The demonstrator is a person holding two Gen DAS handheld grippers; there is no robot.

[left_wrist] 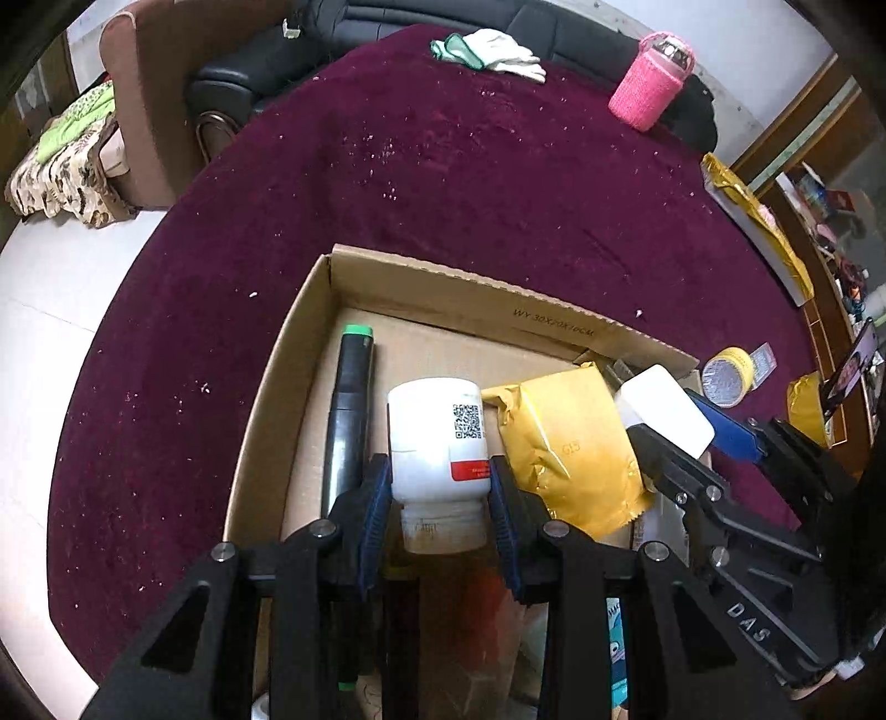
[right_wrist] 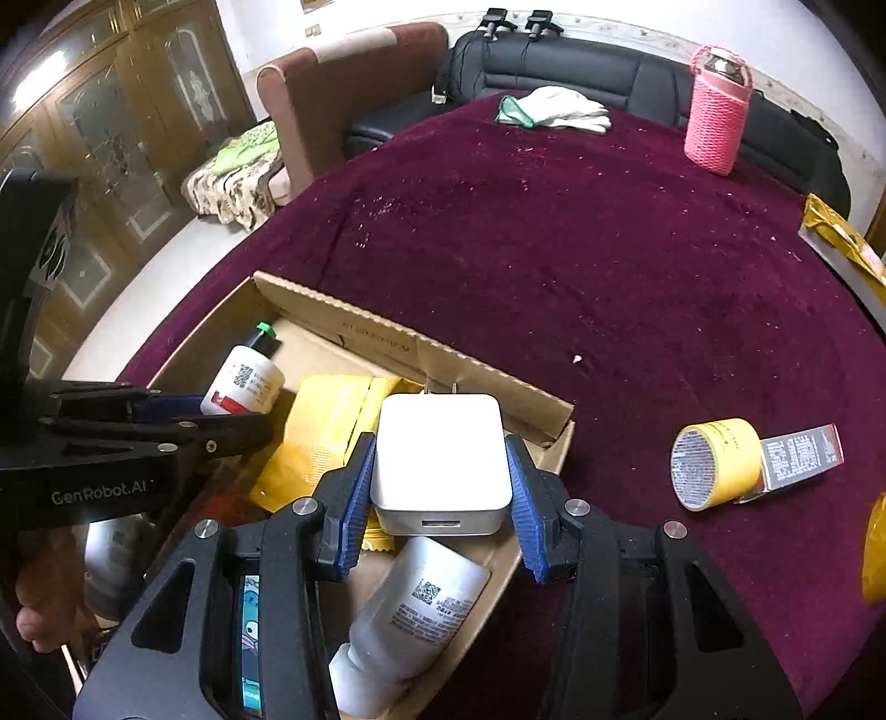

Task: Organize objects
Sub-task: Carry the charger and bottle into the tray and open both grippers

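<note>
An open cardboard box (left_wrist: 421, 277) (right_wrist: 332, 310) sits on the maroon table. My left gripper (left_wrist: 437, 498) is shut on a white pill bottle (left_wrist: 434, 437) with a QR label, held over the box; the bottle also shows in the right wrist view (right_wrist: 243, 382). My right gripper (right_wrist: 440, 487) is shut on a white charger plug (right_wrist: 440, 459) (left_wrist: 664, 410) over the box's right side. In the box lie a black tube with a green cap (left_wrist: 351, 404), a yellow pouch (left_wrist: 565, 443) (right_wrist: 326, 426) and another white bottle (right_wrist: 410, 615).
A yellow tape roll (right_wrist: 714, 462) (left_wrist: 728, 374) and a small grey packet (right_wrist: 803, 454) lie right of the box. A pink knitted bottle (right_wrist: 717, 111) (left_wrist: 650, 80) and white gloves (right_wrist: 559, 108) (left_wrist: 498, 50) are at the far edge. A gold packet (left_wrist: 758, 221) lies at right.
</note>
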